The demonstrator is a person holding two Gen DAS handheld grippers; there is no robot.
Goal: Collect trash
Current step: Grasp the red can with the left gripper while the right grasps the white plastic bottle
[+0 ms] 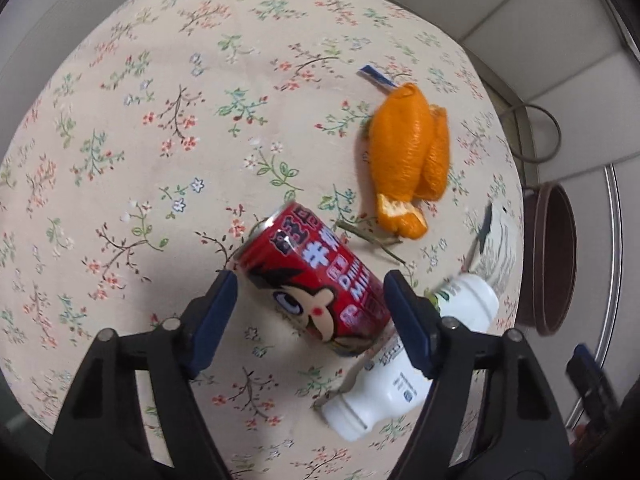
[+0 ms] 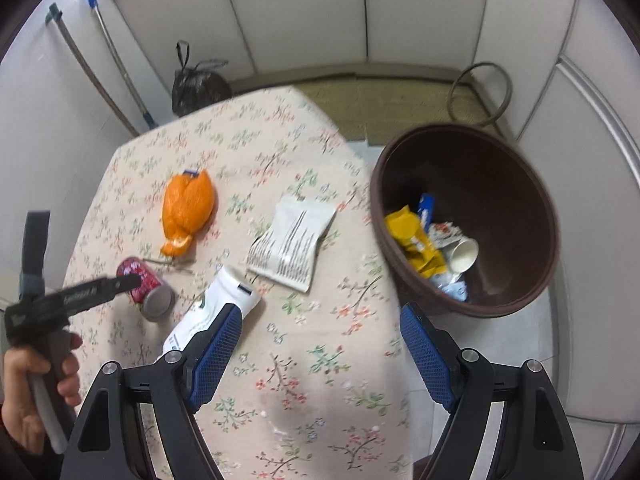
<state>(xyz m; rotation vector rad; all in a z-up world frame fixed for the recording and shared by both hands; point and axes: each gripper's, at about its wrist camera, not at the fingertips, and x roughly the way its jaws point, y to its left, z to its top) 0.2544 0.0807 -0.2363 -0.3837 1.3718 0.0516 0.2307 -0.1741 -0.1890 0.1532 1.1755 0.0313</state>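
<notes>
Left gripper point(image 1: 308, 296): spread wide, low centre of the left wrist view, straddling a red printed drink can point(image 1: 316, 284) lying on its side. No contact confirmed; gaps visible at both pads. Grasp judged imminent, not made.

Just right of the can, partly behind the right finger: white plastic bottle point(image 1: 404, 364), also on its side, apparently touching the can's base end. Further up, right of centre: orange citrus peel point(image 1: 408, 156), with a thin twig point(image 1: 368, 236) between peel and can. Blue-and-white wrapper strip point(image 1: 376, 76) just beyond the peel. All on the floral-cloth counter point(image 1: 140, 140).

Right gripper point(image 2: 320, 340): spread apart, empty, lower centre of the right wrist view, hovering over the counter's near edge. Flat white printed sachet point(image 2: 296, 240) at centre frame, on the cloth.

Brown round plastic bin point(image 2: 516, 184) at right of frame, on the floor beside the counter. Inside: yellow wrapper point(image 2: 416, 244), white paper cup point(image 2: 464, 256), small blue and white packets.

Black tied bag point(image 2: 196, 84) on the floor at upper left, beyond the counter.

Progress, as a judgement: partly done. Several items binned; can, bottle, peel, twig, strip and sachet outstanding.
</notes>
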